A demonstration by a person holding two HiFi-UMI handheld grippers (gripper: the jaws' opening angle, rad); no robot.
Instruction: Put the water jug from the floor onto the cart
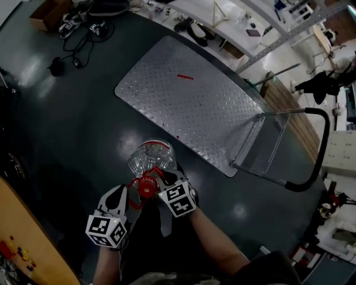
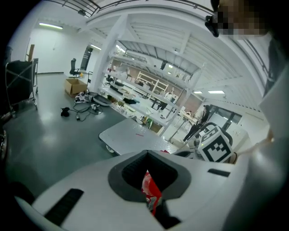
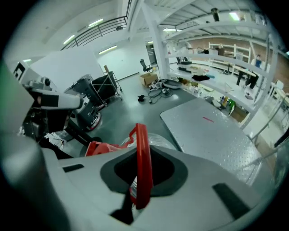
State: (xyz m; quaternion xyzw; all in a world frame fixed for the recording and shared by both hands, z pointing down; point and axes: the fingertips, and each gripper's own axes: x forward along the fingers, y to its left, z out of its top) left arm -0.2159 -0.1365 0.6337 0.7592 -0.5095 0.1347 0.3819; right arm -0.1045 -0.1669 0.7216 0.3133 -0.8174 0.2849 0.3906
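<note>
Clear water jug (image 1: 151, 156) near cart (image 1: 192, 111)

Dark floor (image 1: 67, 128) — cart (image 1: 189, 106), cables (image 1: 78, 42), box (image 1: 47, 14).

The head view is dim; the dark floor (image 1: 61, 139) carries pale glare spots around the jaws. Both gripper views are bright under ceiling strip lights (image 2: 50, 26), bent at the black corners, with soft blur nearest the jaws.
</note>
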